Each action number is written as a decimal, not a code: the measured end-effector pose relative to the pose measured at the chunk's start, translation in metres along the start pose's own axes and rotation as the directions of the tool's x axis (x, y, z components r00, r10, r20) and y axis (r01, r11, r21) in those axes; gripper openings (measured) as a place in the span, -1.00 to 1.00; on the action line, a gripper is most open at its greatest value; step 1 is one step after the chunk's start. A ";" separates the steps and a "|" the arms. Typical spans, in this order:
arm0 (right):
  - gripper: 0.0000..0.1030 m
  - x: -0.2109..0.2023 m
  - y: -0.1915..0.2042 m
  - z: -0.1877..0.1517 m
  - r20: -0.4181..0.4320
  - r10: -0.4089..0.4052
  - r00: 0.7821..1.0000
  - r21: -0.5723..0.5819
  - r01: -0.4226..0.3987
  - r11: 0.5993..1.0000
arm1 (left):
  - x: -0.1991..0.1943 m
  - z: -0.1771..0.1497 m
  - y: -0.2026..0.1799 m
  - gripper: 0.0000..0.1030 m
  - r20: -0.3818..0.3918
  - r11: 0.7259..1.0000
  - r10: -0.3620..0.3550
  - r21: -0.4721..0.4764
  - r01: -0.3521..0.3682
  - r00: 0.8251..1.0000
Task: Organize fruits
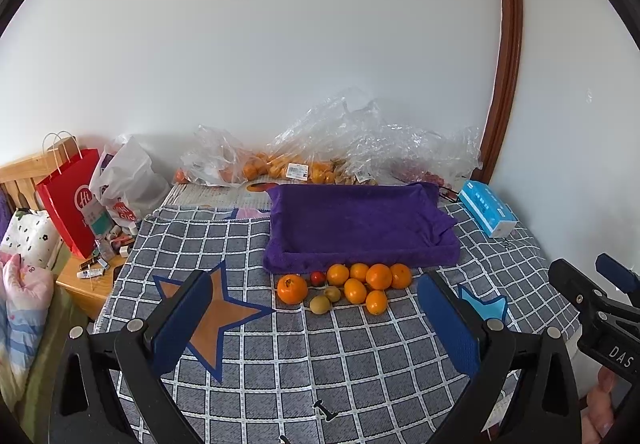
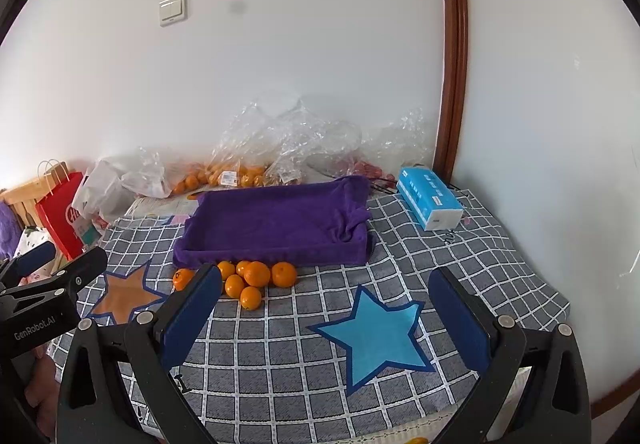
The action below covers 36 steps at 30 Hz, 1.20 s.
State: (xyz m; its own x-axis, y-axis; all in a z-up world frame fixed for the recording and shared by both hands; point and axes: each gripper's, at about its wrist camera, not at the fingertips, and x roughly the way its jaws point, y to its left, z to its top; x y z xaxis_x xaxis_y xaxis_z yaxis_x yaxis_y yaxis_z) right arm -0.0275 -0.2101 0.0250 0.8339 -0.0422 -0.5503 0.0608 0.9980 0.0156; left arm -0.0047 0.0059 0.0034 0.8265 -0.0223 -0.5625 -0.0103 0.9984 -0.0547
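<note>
A cluster of oranges [image 1: 368, 282] [image 2: 256, 278] lies on the checked cloth just in front of a purple towel-lined tray [image 1: 356, 224] [image 2: 276, 224]. With them are a bigger persimmon-like fruit [image 1: 292, 289], a small red fruit [image 1: 318, 277] and two greenish kiwis [image 1: 320, 304]. My left gripper [image 1: 316, 320] hangs open, short of the fruit, with nothing between its fingers. My right gripper [image 2: 326, 314] is open too, to the right of the pile over a blue star patch [image 2: 376, 336]. The tray holds no fruit.
Clear plastic bags [image 1: 320, 152] with more oranges lie against the wall behind the tray. A blue tissue pack [image 1: 486, 208] [image 2: 430, 198] sits at the right. A red paper bag [image 1: 72, 200] and a white bag stand at the left by a wooden nightstand [image 1: 92, 284].
</note>
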 end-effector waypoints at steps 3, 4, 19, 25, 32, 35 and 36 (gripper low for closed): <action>0.98 0.001 0.000 -0.001 -0.004 -0.001 1.000 0.001 0.001 1.000 | 0.000 -0.001 0.000 0.99 0.000 1.000 -0.001 -0.001 0.001 1.000; 0.98 0.001 0.000 -0.002 -0.003 -0.001 1.000 -0.001 0.001 1.000 | 0.000 -0.001 0.000 0.99 0.000 1.000 -0.005 -0.003 0.005 1.000; 0.98 0.002 0.000 -0.003 -0.004 0.003 1.000 0.007 -0.003 1.000 | -0.001 -0.003 0.006 0.99 0.006 1.000 -0.001 -0.008 0.001 1.000; 0.98 0.002 0.002 -0.005 0.000 0.008 1.000 0.006 -0.008 1.000 | -0.004 -0.002 0.004 0.99 0.016 1.000 -0.001 -0.004 0.001 1.000; 0.98 0.001 0.002 -0.005 0.001 0.013 1.000 0.006 -0.013 1.000 | -0.004 -0.002 0.002 0.99 0.019 1.000 0.001 -0.010 -0.001 1.000; 0.98 0.001 0.002 -0.005 0.005 0.014 1.000 0.006 -0.014 1.000 | -0.004 -0.003 0.003 0.99 0.016 1.000 -0.003 -0.009 0.003 1.000; 0.98 0.001 0.002 -0.005 0.004 0.015 1.000 0.007 -0.015 1.000 | -0.004 -0.003 0.003 0.99 0.015 1.000 -0.004 -0.008 0.004 1.000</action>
State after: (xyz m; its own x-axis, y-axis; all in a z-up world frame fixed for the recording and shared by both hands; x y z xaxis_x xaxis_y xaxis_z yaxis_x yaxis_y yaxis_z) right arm -0.0292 -0.2083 0.0197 0.8370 -0.0272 -0.5466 0.0520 0.9982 0.0299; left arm -0.0097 0.0084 0.0031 0.8351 -0.0255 -0.5495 -0.0116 0.9979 -0.0638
